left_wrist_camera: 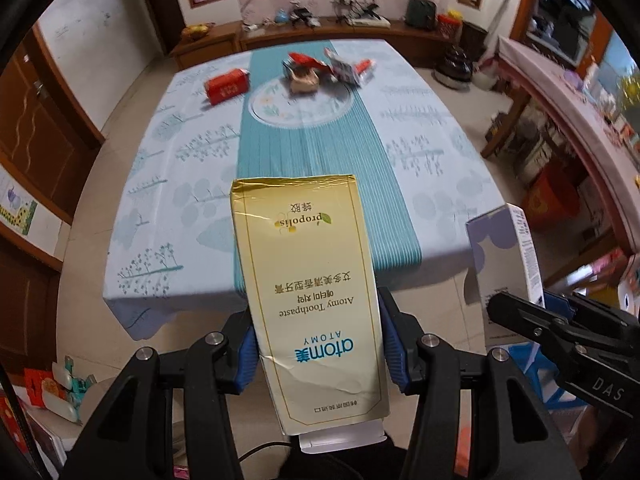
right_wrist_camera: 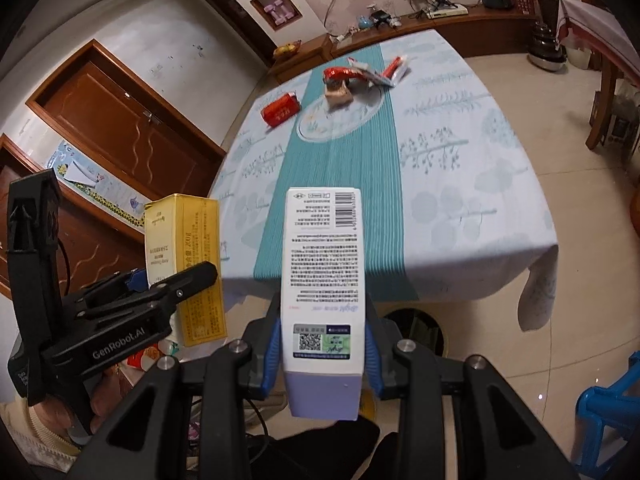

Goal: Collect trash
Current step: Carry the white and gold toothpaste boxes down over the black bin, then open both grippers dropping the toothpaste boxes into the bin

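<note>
My left gripper [left_wrist_camera: 316, 348] is shut on a gold Atomy toothpaste box [left_wrist_camera: 308, 280], held up off the near edge of the table. My right gripper [right_wrist_camera: 323, 344] is shut on a white and lavender box [right_wrist_camera: 322, 272], also held in the air before the table. Each box shows in the other view: the lavender box [left_wrist_camera: 504, 256] at the right, the gold box [right_wrist_camera: 188, 256] at the left. More trash lies at the table's far end: a red pack [left_wrist_camera: 226, 85], a crumpled tan wrapper [left_wrist_camera: 304, 80] and red-and-white wrappers [left_wrist_camera: 352, 68].
The table has a pale blue cloth [left_wrist_camera: 420, 128] with a teal runner. A round dark bin opening [right_wrist_camera: 416, 328] shows on the floor under the table's near edge. A blue plastic stool [right_wrist_camera: 612, 408] stands at the right. A wooden cabinet [left_wrist_camera: 320, 36] runs along the far wall.
</note>
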Motion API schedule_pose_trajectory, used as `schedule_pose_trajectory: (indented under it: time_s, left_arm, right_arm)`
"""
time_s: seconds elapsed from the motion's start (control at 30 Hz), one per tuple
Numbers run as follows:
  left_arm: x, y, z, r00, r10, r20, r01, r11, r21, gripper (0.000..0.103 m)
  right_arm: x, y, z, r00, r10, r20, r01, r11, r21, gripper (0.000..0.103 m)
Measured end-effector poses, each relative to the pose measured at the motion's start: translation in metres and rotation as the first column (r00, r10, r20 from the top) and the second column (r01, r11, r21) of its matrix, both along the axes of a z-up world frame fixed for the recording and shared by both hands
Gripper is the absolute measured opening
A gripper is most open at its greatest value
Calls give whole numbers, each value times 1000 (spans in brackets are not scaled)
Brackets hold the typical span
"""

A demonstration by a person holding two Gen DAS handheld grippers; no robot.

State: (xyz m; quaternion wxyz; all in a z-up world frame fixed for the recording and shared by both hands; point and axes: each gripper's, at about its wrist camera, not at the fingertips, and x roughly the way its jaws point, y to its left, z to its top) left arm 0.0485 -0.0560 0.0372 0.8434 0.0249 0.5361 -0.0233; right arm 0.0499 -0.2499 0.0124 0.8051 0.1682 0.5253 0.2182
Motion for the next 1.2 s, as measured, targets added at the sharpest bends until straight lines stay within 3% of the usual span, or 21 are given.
schedule_pose_trajectory:
  time_s: [0.17,0.3,0.6,0.93,1.03,1.2]
  left_arm:
    - [-7,-5,-33,998,-43,-51,43,999,-5,50]
    - [-8,-7,-80,992,-56,-116,54,998,-16,50]
    - [-9,-4,-209,967,-56,-249,46,998,-46,50]
    - [21,-5,-336,950,-24,-310,1,997,-73,51]
    - [27,-4,-366,945,-9,-328,-14,998,-67,56]
    - [30,-1,-395,936,11,-353,-33,998,-57,78]
  right_arm:
    - [-11,1,-31,997,-18,-76,17,1000,-11,34]
    - [-23,2,-71,987,-51,-150,45,998,-46,34]
    - [-38,2,-200,933,-154,-324,121,985,-120,35]
    - [-27,12,-325,901,-163,-402,90,977,-194,35]
    - [-21,17,-349,903,-155,-400,74,975,-209,35]
    - [-10,24,-372,905,-147,-400,59,973,-225,35]
